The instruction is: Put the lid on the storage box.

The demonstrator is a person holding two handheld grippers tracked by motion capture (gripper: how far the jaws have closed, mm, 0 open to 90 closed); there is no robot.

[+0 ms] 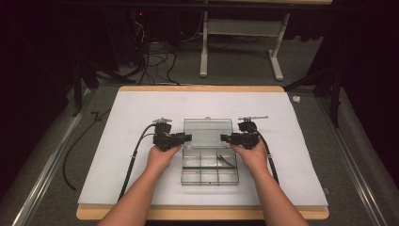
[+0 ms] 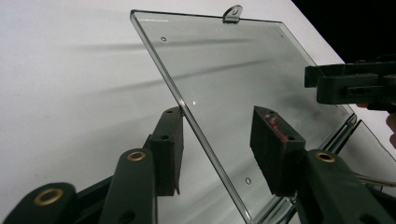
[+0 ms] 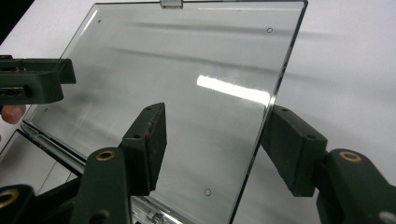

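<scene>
We count one clear plastic compartment box point(image 1: 209, 165) with a hinged transparent lid point(image 1: 207, 133), lying open in the middle of the white sheet point(image 1: 117, 141) on the table point(image 1: 202, 88); six compartments are visible in its base. Two grippers are present, one per hand. The left gripper point(image 1: 186, 138) sits at the lid's left edge, the right gripper point(image 1: 226, 138) at its right edge. In the left gripper view the jaws stand apart and straddle the lid's side edge point(image 2: 196, 126), one jaw on each face, neither pad pressing it. In the right gripper view the jaws are likewise spread, the lid's edge point(image 3: 261, 135) between them; the outer pad lies just beside the edge, contact uncertain. The lid stands tilted up from the hinge.
</scene>
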